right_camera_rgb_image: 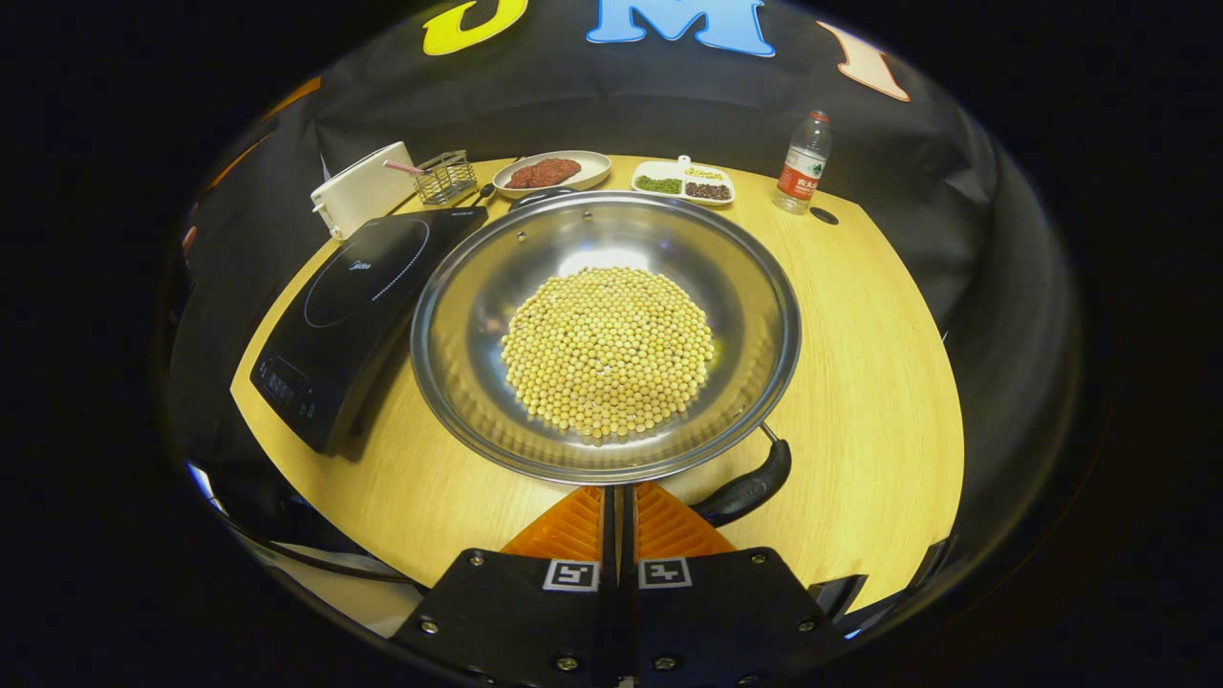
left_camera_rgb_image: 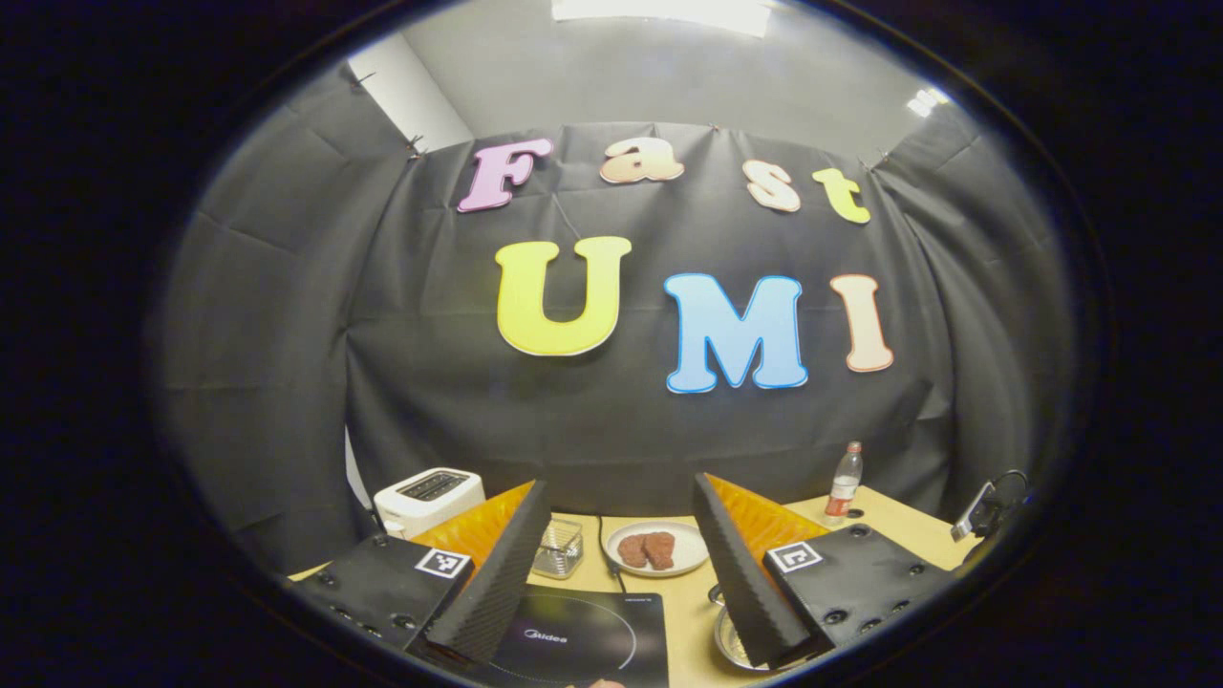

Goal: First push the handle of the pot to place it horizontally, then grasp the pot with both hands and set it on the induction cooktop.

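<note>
A wide steel pot (right_camera_rgb_image: 468, 315) holding a heap of yellow beans (right_camera_rgb_image: 607, 349) sits mid-table in the right gripper view. Its black handle (right_camera_rgb_image: 750, 487) sticks out at the near right, angled toward me. My right gripper (right_camera_rgb_image: 619, 497) is shut, tips together at the pot's near rim, just left of the handle, nothing between them. The black induction cooktop (right_camera_rgb_image: 363, 306) lies directly left of the pot. In the left gripper view, my left gripper (left_camera_rgb_image: 621, 483) is open and raised, aimed at the wall; below it are the cooktop (left_camera_rgb_image: 573, 640) and a sliver of pot rim (left_camera_rgb_image: 728, 645).
Along the table's back stand a white toaster (right_camera_rgb_image: 363, 196), a wire basket (right_camera_rgb_image: 444, 177), a plate of meat (right_camera_rgb_image: 552, 172), a divided dish (right_camera_rgb_image: 683, 182) and a water bottle (right_camera_rgb_image: 803, 162). Bare tabletop (right_camera_rgb_image: 879, 382) lies right of the pot.
</note>
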